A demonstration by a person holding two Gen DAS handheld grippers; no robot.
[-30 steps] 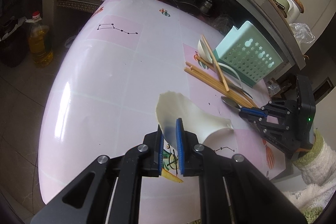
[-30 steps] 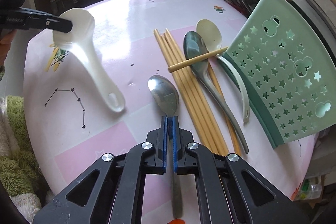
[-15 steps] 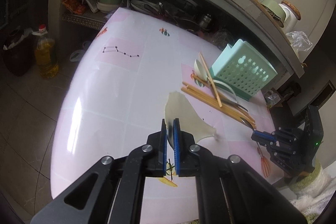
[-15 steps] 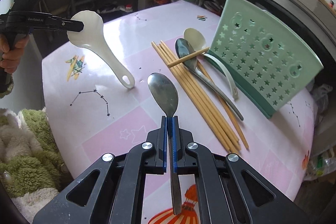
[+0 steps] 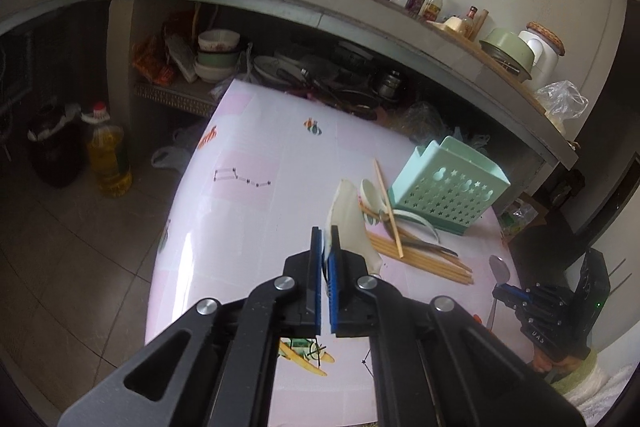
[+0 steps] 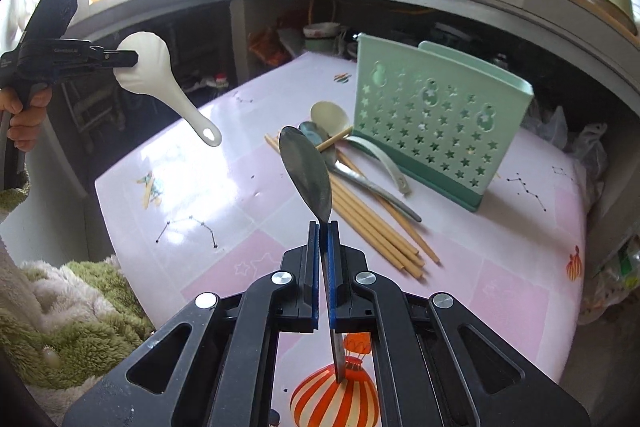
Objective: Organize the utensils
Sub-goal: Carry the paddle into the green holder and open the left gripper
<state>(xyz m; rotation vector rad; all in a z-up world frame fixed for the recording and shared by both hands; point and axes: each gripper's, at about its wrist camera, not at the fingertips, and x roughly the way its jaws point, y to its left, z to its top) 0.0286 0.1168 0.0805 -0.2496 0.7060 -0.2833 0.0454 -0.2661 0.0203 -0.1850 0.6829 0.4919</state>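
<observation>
The white rice paddle (image 6: 158, 83) hangs in the air above the pink table (image 6: 224, 195), its long axis sloping down from the broad blade to the handle, whose end with the hanging hole points toward the table's middle. The left gripper (image 5: 325, 247) is clamped on the edge of the blade, its jaws nearly together; in the right wrist view it reaches in level from the left side, a hand (image 6: 24, 119) wrapped round its grip. The metal spoon (image 6: 308, 179) is also off the table, bowl up and forward, handle running back and down between the closed fingers of the right gripper (image 6: 323, 231), which pinch its neck. Beyond it lie the chopsticks (image 6: 376, 223), a second metal spoon (image 6: 344, 167) and a cream spoon (image 6: 360, 135), next to the upright green utensil holder (image 6: 436, 111).
</observation>
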